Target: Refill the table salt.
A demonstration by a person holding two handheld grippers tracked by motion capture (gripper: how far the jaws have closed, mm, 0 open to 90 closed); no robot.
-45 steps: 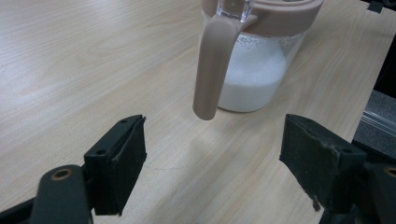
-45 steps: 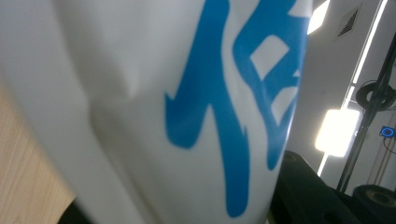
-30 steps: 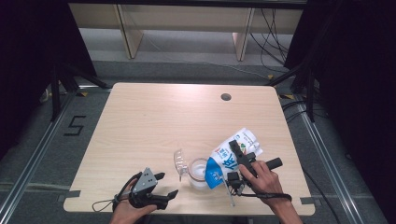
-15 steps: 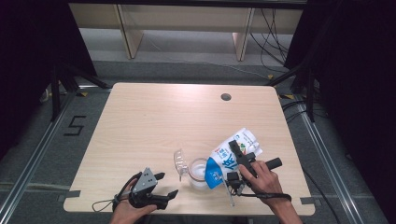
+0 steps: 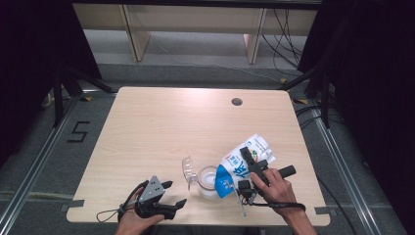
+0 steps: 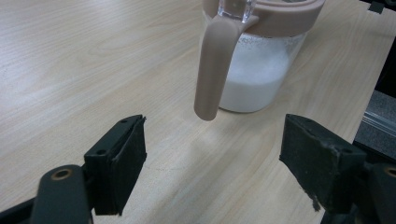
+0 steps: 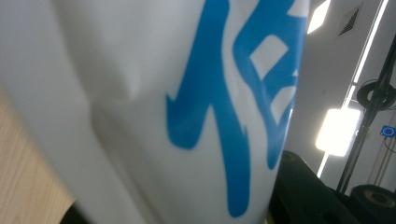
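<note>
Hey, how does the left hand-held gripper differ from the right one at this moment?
The left hand-held gripper is open and holds nothing; the right hand-held gripper is clamped on the blue-and-white milk pouch. The left rests low at the table's near edge, apart from the jug; the right holds the pouch tilted, its lower end over the jug. The left's jaws point toward the jug's pink handle. Both are black and held in a hand.

Dark cable hole near table's far edge
</note>
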